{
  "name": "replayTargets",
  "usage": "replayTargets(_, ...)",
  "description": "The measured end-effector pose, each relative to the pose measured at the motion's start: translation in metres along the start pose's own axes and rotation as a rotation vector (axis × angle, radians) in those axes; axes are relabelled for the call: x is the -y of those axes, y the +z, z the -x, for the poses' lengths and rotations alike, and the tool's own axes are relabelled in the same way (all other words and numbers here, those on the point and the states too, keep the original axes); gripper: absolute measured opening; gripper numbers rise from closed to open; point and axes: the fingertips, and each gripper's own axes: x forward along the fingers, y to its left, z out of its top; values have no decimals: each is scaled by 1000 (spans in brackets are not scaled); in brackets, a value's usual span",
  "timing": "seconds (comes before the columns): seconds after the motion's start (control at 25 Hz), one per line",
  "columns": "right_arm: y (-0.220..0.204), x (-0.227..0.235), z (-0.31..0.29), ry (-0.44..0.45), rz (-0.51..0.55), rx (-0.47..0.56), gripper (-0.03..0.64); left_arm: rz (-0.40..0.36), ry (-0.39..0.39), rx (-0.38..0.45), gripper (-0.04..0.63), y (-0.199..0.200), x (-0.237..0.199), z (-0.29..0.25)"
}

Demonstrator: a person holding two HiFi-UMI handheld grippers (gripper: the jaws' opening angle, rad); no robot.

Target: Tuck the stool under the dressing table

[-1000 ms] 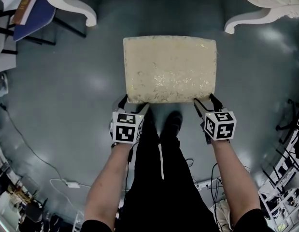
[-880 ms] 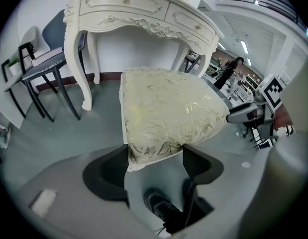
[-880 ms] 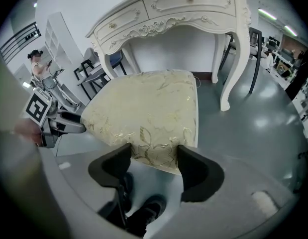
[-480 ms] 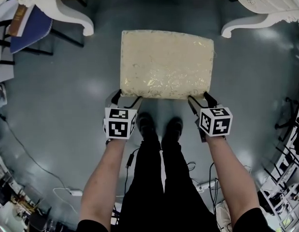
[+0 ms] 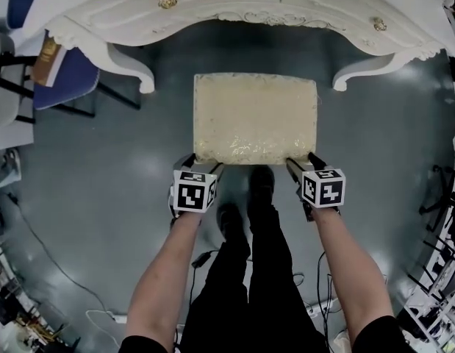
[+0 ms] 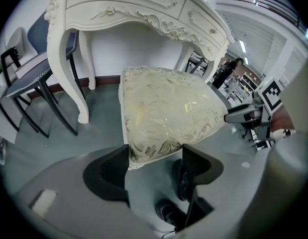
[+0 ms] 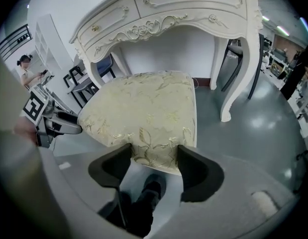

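stool (image 5: pixel 255 118) nearer table (image 5: pixel 234 9), claws (image 5: pixel 201 164) (image 5: pixel 304 162) on corners

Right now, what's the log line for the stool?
stool: not yet under dressing table | left gripper: clamped on stool | right gripper: clamped on stool

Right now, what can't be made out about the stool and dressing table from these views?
- Stool legs: hidden beneath its own cushion in every view.
- Dressing table top surface: cut off by the head view's upper edge; both gripper views show only its front and legs.
- Floor under the stool: covered by the cushion.
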Motion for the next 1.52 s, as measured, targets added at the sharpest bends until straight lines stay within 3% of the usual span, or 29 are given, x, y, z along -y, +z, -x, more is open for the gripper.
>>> replayTargets(0.36,57,10,-18,31,61,26,296,37,18,18,357,42,-18,-11)
replayTargets(0.8,134,31,-42,53,100,86,298,25,36,80,354,111,-39,-31)
replayTargets(0.96,157,50,-36,74,55,134,270,37,22,124,344,125,-38,-36)
replayTargets(1.12,154,61,-32,92,77,151,184,16,43,161,351,135,-42,-39)
replayTargets(1.24,152,59,-39,63,133,136,183,10,54,187,353,138,-44,-41)
replayTargets(1.52,170,65,-48,21,156,161,178,1,50,212,351,156,-50,-48)
